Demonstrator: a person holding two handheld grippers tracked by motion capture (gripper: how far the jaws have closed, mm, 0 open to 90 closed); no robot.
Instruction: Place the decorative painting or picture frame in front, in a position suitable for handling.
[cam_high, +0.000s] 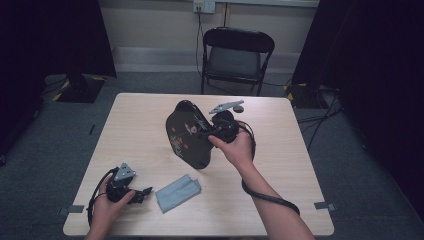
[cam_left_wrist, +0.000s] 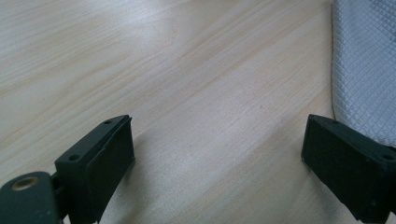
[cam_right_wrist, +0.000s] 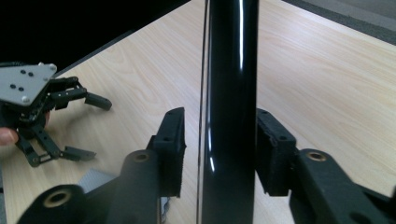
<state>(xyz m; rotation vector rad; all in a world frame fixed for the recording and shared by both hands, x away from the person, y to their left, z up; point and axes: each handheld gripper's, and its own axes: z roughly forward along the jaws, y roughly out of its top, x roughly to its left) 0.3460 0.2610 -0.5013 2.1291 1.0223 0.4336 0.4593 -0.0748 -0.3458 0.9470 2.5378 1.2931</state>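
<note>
A black glossy plate (cam_high: 187, 135) with red and white painted marks stands tilted up on its edge at the middle of the table (cam_high: 280, 165). My right gripper (cam_high: 206, 134) straddles its rim. In the right gripper view the plate's edge (cam_right_wrist: 231, 70) rises between the jaws: one pad (cam_right_wrist: 273, 154) lies against it and a narrow gap shows at the other pad (cam_right_wrist: 173, 154). My left gripper (cam_high: 145, 194) rests on the table at the near left, open, with bare wood between its jaws (cam_left_wrist: 217, 154). A folded blue-grey cloth (cam_high: 177, 192) lies just right of it.
The cloth's corner (cam_left_wrist: 364, 70) reaches one left jaw. My left gripper (cam_right_wrist: 95, 128) shows far off in the right gripper view. A black folding chair (cam_high: 235, 55) stands behind the table's far edge, with dark stands and cables on the floor at both sides.
</note>
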